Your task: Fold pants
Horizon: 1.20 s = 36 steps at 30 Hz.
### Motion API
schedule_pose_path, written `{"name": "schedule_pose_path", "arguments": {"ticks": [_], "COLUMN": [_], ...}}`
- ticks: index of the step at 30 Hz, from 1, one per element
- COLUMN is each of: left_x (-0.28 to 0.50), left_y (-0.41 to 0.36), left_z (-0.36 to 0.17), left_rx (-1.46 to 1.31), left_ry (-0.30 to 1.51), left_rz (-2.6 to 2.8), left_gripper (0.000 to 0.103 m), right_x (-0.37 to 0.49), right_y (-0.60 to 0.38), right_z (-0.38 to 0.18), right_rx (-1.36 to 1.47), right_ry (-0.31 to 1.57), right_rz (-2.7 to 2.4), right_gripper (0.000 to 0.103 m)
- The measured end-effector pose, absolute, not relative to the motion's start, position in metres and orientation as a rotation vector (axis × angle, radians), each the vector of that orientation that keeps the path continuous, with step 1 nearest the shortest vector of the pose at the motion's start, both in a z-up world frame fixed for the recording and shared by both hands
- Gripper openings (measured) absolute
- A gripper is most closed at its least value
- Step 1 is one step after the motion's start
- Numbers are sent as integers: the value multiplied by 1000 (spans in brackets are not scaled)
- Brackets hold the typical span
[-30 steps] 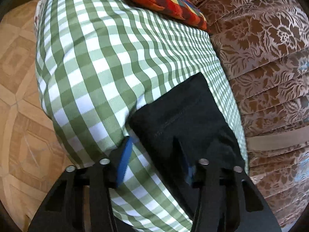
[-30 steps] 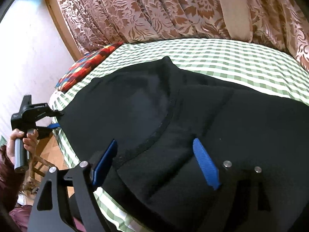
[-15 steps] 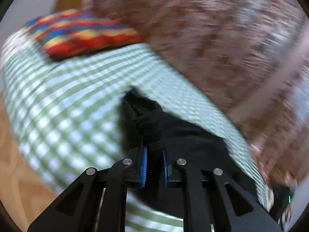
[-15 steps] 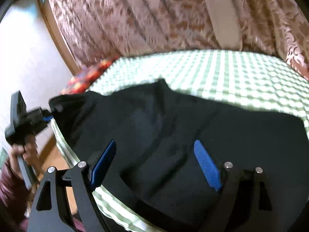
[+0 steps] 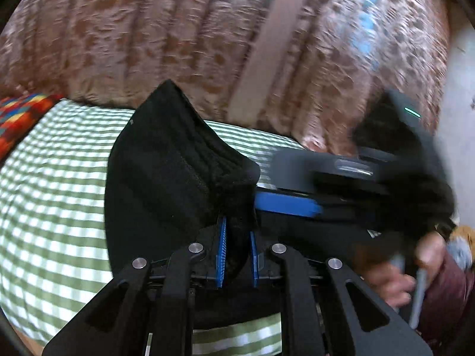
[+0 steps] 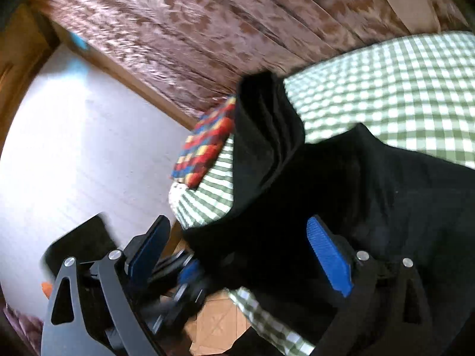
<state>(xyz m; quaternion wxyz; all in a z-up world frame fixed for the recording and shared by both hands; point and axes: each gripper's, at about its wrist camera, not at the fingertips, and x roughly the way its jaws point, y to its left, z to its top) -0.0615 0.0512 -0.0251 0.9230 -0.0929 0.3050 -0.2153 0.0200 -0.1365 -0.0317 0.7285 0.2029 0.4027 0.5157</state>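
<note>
On the green-checked bed (image 5: 53,195), the left gripper (image 5: 237,255) pinches a raised fold of the black pants (image 5: 166,172), while the right gripper (image 6: 237,255), jaws wide but closing, seems to straddle the cloth without pressing it.

No text, label, brand, number or sign can be read in either view. Both are smeared by motion, and the surfaces that show carry only patterns, not writing.
</note>
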Motion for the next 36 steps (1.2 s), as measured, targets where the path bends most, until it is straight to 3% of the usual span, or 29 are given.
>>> {"name": "schedule_pose_path", "arguments": {"ticks": [1, 2, 4, 6, 8, 10, 16, 20, 27, 36], "left_x": [-63, -65, -66, -65, -69, -76, -72, -59, -22, -16], "left_y": [45, 40, 32, 31, 43, 68, 160, 177, 116, -3], "left_z": [-26, -27, -28, -30, -27, -18, -23, -36, -40, -70], "left_rx": [-177, -167, -144, -111, -141, -230, -530, -607, -593, -403], "left_ry": [628, 631, 639, 663, 672, 670, 654, 660, 708, 919], "left_rz": [-463, -475, -482, -495, -554, -636, -457, -387, -532, -835], "left_gripper": [12, 12, 12, 14, 22, 39, 39, 40, 39, 39], "right_x": [23, 23, 22, 18, 15, 13, -4, -15, -34, -15], "right_y": [-136, -134, -133, -135, -139, -142, -163, -194, -268, -374], "right_z": [-33, -34, -32, -26, -22, -13, 22, 47, 58, -64], "right_rx": [447, 437, 406, 364, 352, 343, 295, 256, 175, 267], "right_ry": [895, 894, 877, 847, 825, 796, 709, 642, 571, 798], "right_rz": [1125, 1109, 1110, 1110, 1119, 1133, 1156, 1129, 1002, 665], "right_gripper": [56, 50, 28, 23, 23, 23, 23, 23, 23, 22]}}
